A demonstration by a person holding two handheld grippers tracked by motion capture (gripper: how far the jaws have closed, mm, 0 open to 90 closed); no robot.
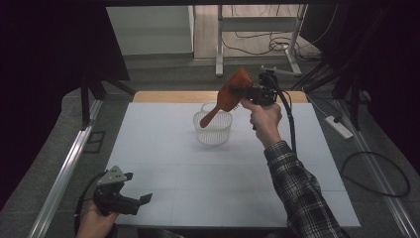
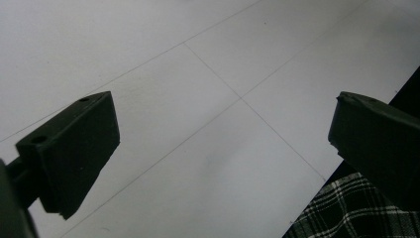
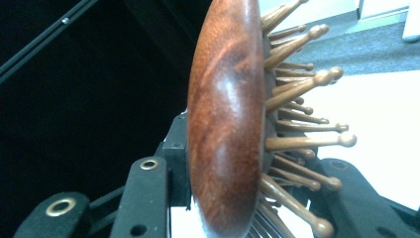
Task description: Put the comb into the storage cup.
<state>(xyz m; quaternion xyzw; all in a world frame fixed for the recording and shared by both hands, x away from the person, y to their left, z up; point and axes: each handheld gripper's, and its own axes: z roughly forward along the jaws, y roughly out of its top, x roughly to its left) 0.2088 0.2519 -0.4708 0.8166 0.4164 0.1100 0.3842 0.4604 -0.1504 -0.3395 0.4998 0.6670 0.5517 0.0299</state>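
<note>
Near edge of the white table (image 1: 198, 188), far from the basket: left gripper (image 1: 137, 187), held low in a hand (image 1: 94, 220) just off the table's corner. Jaws wide apart, nothing between them. In the left gripper view, bare white table top (image 2: 198, 74) between the two black jaws, thin lines crossing it, and a bit of checked sleeve (image 2: 337, 213) at the bottom corner.

Further in, toward the basket: a long arm in a checked sleeve (image 1: 297, 188), reaching up from the near edge to the right of the basket.

Middle of the table: the clear plastic basket (image 1: 213, 130), round, standing upright, sides full of little slots.

Just above and behind the basket: right gripper (image 1: 239, 92), up in the air in the right hand (image 1: 265, 121). Closed tight on the wooden hairbrush (image 1: 230, 94), squeezing its wide head. Handle tilted down, its tip over the basket's rim; touching or not, cannot tell. In the right gripper view, brush head (image 3: 225, 119) standing on edge between the jaws, shiny brown back to one side, wooden pins (image 3: 302, 99) with little round tips poking out the other side.

Past the basket: far wooden edge of the table (image 1: 168, 96), then grey floor, metal legs (image 1: 219, 39) and loose cables (image 1: 257, 44).
</note>
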